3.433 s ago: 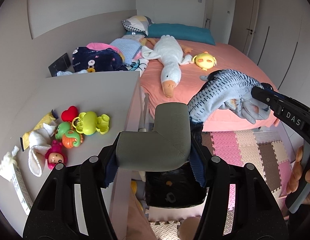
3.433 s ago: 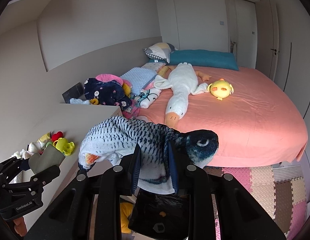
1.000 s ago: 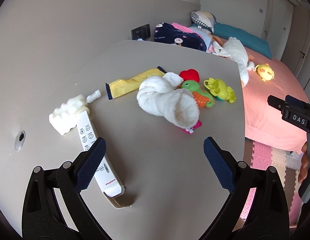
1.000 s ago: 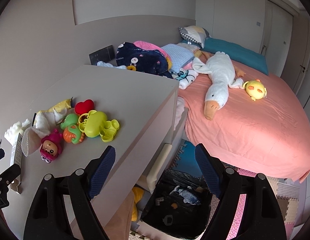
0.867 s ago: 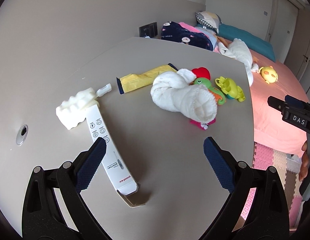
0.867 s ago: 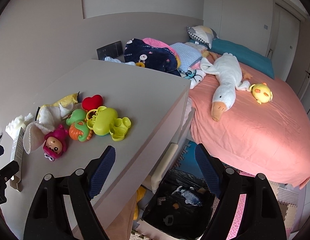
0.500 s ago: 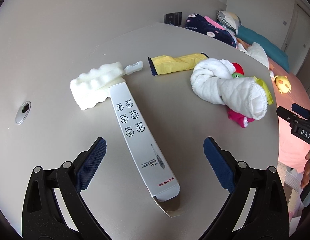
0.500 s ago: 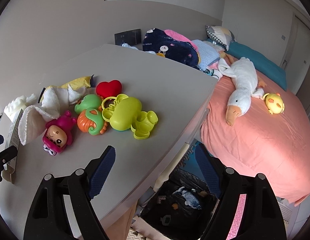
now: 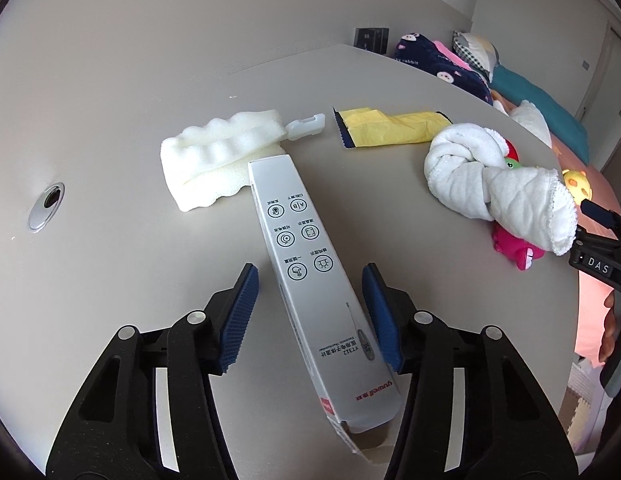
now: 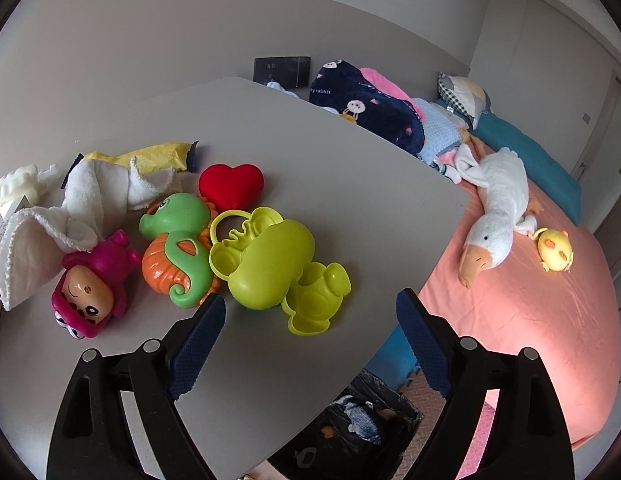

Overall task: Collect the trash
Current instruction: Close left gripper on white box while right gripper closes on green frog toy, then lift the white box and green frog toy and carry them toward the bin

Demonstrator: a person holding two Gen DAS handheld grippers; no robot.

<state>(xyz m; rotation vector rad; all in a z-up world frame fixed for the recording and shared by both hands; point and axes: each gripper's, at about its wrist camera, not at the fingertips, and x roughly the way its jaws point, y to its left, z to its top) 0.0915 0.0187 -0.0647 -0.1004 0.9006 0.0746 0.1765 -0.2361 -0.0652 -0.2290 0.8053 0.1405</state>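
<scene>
The empty thermometer box (image 9: 310,276) lies flat on the grey tabletop (image 9: 122,280), its far end resting on a foam insert (image 9: 214,152). The left gripper (image 9: 308,312) straddles it lengthwise, jaws just closing in, the right pad about touching, the left still apart, presumably to bin it. The right gripper (image 10: 306,344) hovers wide and empty beside the yellow-green toy (image 10: 270,264).

The long white carton (image 9: 310,272) lying on the desk carries "YT312" near its open end, at about six o'clock of the left wrist view, with the red brand "yuwell" below it (its Chinese lines and icon captions are too small to read). At three o'clock, the right gripper (image 9: 598,268) bears a label reading "DAS". The navy blanket (image 10: 366,108) at one o'clock shows "rabbit" after a letter or two that cannot be made out.
</scene>
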